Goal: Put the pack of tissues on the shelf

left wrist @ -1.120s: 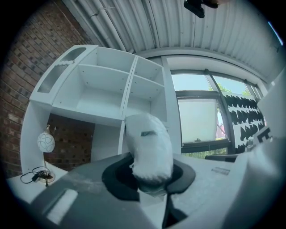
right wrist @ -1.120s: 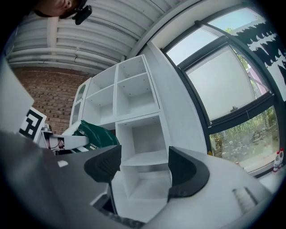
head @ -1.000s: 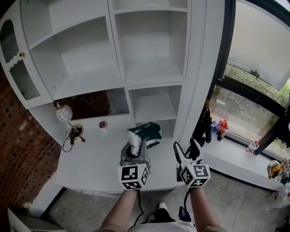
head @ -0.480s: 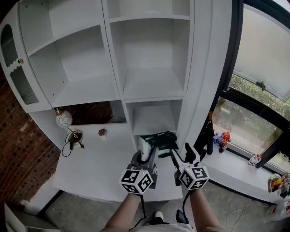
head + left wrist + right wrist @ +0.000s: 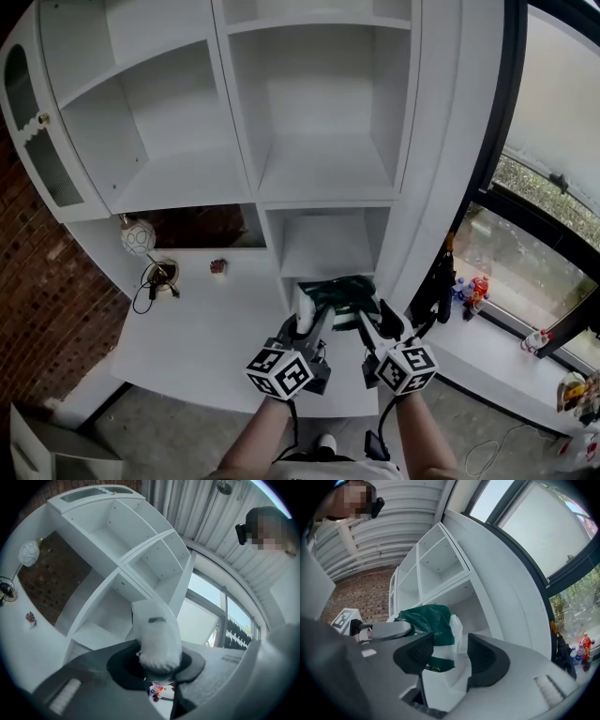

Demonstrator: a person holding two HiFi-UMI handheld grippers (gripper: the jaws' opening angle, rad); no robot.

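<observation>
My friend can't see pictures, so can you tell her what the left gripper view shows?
The left tongs grip a pack of tissues, white end toward the camera. Behind it stands a white shelf unit with open compartments, and a window at the right.

I count one pack of tissues [image 5: 334, 291], one big white shelf [image 5: 323, 178], one round white lamp [image 5: 138, 236] near the left edge of the desk [image 5: 216, 328], and one little red thing [image 5: 218, 266] by its back edge.
</observation>
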